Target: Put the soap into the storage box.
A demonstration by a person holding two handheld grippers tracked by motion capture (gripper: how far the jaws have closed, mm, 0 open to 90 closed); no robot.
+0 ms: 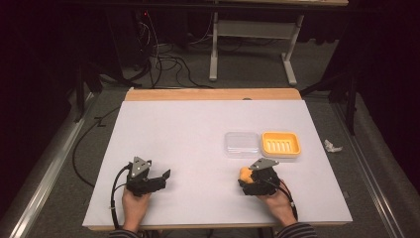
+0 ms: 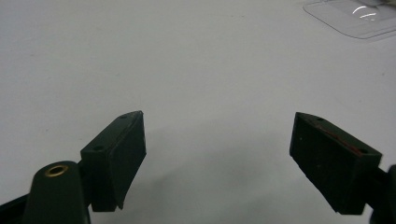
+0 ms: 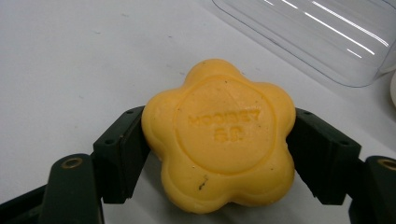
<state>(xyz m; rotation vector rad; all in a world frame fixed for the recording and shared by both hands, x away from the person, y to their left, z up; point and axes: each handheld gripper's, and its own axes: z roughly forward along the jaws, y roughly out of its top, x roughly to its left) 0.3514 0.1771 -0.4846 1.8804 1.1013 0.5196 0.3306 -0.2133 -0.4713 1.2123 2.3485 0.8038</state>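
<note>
In the lower right of the high view, the right hand-held gripper (image 1: 246, 179) pinches a yellow flower-shaped soap (image 1: 244, 173). Its own view shows the soap (image 3: 219, 140) in the centre of the frame, squeezed from both sides by the black jaws, with raised lettering on its top face that is too soft to read surely. Above it in the high view, a clear plastic lid (image 1: 241, 144) lies flat on the white desk (image 1: 188, 129), just beside a yellow soap dish (image 1: 281, 144) to its right. The left hand-held gripper (image 1: 163, 177) sits in the lower left of the high view, its jaws spread wide over bare desk. A corner of the lid (image 2: 355, 18) peeks into the upper right of the left gripper view.
</note>
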